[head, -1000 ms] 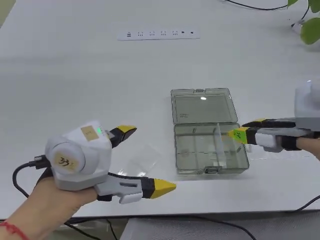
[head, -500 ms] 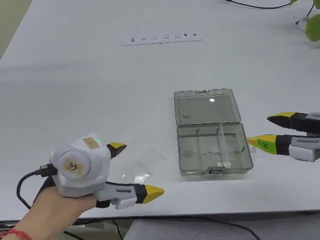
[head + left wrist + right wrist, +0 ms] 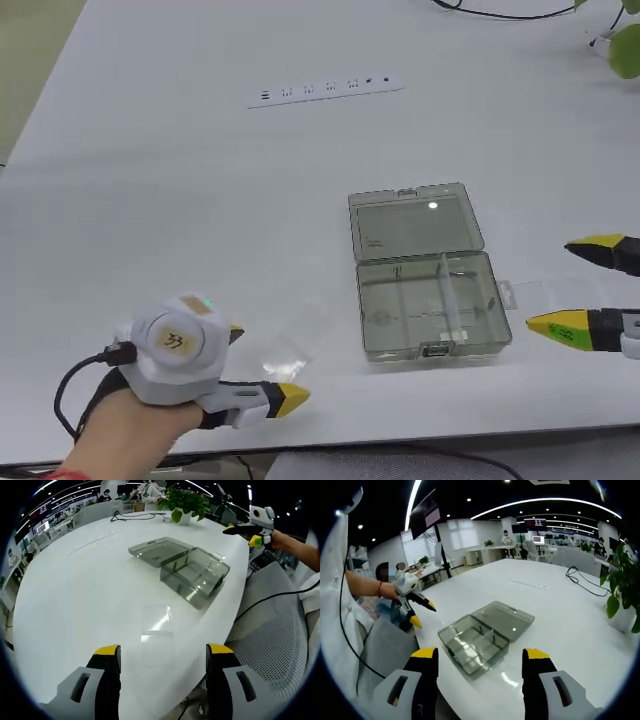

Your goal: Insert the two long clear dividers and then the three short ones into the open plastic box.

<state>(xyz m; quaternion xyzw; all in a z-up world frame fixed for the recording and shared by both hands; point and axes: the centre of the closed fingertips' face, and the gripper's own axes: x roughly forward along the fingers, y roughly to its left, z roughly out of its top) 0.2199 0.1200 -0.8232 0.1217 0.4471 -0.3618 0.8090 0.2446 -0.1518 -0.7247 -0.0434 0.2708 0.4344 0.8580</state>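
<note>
Gaping wide and empty, the left gripper (image 3: 265, 365) hovers left of the open plastic box (image 3: 400, 353), clear dividers (image 3: 295, 335) lying flat on the tabletop (image 3: 200, 180) between them, while the right gripper (image 3: 563, 287), equally spread and empty, hangs right of the box, which holds one upright long divider (image 3: 450, 295)
</note>
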